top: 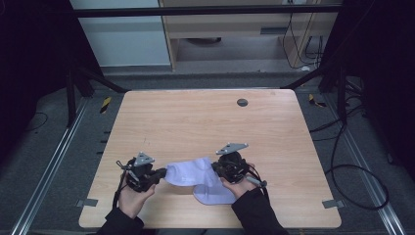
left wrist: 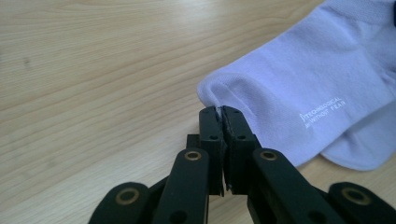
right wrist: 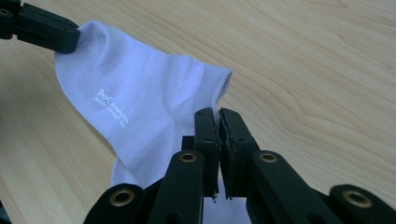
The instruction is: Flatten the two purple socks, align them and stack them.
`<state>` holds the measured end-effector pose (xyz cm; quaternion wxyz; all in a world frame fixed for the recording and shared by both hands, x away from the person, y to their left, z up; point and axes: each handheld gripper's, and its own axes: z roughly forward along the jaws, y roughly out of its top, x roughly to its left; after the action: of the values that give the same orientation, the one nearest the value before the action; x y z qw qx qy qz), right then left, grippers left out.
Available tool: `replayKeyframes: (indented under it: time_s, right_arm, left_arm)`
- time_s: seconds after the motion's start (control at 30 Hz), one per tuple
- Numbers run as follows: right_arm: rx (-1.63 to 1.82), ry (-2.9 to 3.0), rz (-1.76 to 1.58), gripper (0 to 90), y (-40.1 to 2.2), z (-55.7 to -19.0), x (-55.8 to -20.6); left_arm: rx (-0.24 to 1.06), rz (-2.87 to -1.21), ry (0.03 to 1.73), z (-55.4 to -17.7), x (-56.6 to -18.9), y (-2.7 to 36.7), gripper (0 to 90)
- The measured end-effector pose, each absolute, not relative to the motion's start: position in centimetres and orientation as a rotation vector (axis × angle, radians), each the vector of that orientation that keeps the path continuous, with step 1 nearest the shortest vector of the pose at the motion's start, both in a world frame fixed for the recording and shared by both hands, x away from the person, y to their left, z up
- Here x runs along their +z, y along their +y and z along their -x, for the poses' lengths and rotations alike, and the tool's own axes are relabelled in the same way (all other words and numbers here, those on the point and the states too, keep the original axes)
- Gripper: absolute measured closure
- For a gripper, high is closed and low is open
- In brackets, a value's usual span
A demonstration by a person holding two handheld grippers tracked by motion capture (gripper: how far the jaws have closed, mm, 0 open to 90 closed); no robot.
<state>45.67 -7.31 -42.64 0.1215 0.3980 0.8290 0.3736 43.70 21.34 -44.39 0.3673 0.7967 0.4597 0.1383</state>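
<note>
Two grippers pinch one white ankle sock (top: 193, 174) at the table's (top: 205, 117) near edge: left gripper (left wrist: 219, 110) clamped on its toe, right gripper (right wrist: 218, 112) clamped on its cuff, probably stretching it flat.

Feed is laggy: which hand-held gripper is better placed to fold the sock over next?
Probably the left hand-held gripper: it pinches the sock at its free end, while the right hand-held gripper grips mid-sock, anchoring it.

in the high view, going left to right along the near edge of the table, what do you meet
left gripper → white sock, stretched between both → right gripper; a small dark disc sits far back on the table.
</note>
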Motion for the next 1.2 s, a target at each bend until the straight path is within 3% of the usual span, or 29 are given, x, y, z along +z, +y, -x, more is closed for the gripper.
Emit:
replayKeyframes:
  time_s: [0.83,1.2]
  right_arm:
    - [1.024,2.392,-1.236,86.7,-15.2,-41.3,-44.1]
    - [0.987,2.401,-1.276,86.7,-16.2,-41.0,-45.2]
  left_arm:
    - [0.255,-2.194,1.041,-41.3,-46.0,13.5,87.0]
    - [0.239,-2.223,1.029,-41.0,-47.0,12.7,86.7]
